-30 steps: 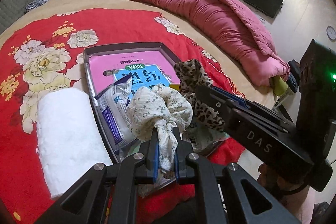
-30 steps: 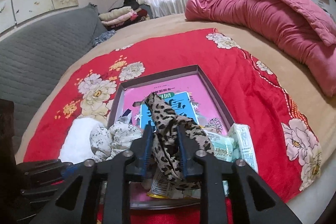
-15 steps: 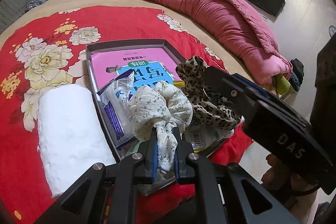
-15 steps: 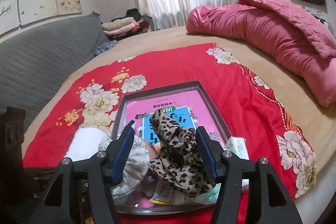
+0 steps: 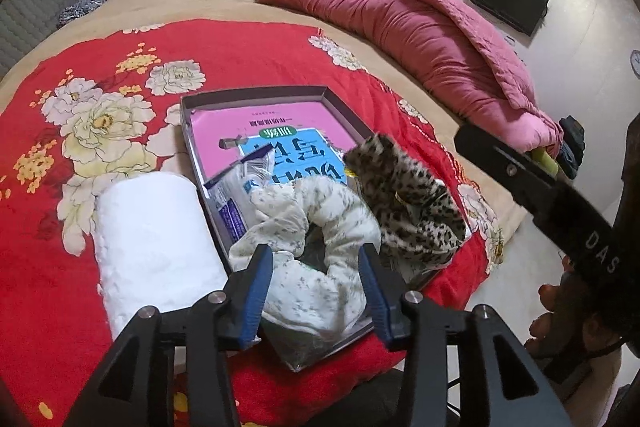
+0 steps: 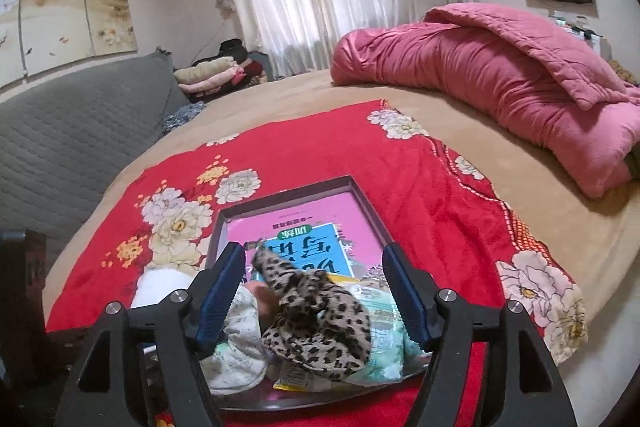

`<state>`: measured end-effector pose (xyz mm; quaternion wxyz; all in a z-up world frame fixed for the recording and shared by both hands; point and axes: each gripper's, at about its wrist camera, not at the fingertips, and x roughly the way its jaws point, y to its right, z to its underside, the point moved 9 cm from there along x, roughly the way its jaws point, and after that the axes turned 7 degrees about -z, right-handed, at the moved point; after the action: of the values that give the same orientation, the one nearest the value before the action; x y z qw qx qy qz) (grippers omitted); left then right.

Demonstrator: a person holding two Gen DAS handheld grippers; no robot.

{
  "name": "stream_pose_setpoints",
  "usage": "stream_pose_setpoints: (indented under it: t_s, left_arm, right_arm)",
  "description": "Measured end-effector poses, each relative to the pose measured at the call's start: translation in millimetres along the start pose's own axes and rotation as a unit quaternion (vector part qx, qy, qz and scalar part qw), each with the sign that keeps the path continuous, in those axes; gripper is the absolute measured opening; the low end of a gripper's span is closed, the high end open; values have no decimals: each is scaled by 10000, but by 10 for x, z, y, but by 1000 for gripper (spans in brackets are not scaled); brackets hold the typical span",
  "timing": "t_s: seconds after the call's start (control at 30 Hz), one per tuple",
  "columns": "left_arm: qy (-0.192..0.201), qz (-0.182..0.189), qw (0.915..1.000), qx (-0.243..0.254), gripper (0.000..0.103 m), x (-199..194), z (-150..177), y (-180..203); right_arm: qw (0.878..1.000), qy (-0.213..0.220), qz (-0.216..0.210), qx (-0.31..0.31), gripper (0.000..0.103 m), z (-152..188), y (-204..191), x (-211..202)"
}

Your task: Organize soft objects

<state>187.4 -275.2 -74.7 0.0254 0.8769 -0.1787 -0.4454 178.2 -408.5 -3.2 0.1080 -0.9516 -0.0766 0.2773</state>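
Two fabric scrunchies lie in a shallow dark tray [image 5: 256, 91] on a bed covered by a red floral blanket [image 5: 240, 51]. Much of the tray's near end is buried: plastic packets under the scrunchies are only partly visible, and their print cannot be read. A pink and blue book [image 5: 288, 143] lines the tray floor, its lower half covered.

The left tongs [image 5: 316, 283] have just been opening; their blue pads stand apart on either side of the cream floral scrunchie [image 5: 320, 223], not pressing it. The right tongs [image 6: 316, 291] have also just been opening and stand wide, with the leopard-print scrunchie [image 6: 320, 311] lying loose between them on the packets.

A rolled white towel [image 5: 156, 243] lies just beside the tray's left wall. A pink quilt [image 5: 420, 39] is heaped along the far side of the bed.

Only the left view shows the towel whole, and part of a hand at its right edge. Only the right view shows a grey padded headboard [image 6: 80, 131].
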Motion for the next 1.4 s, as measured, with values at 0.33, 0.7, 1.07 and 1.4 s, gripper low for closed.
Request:
stream_pose_setpoints:
  t_s: [0.33,0.7,1.07,1.4]
  left_arm:
    - [255,-293,9991,-197,60,-241,-67,-239]
    - [434,-737,9958,-332,60,-654,82,-503]
    - [349,-987,9928,-588,60,-911,455,-764]
    - [310,-1055,9925,-543,60,-1104,658,-765]
  right_arm:
    - [10000,35,21,49,74,-30,-95,-225]
    - [9992,-407,-38,20,75,346,-541,-445]
    - [9971,-602,337,-305,77,660,-903,-648]
    - [9963,-558,528,-373,77,754,-974,-815]
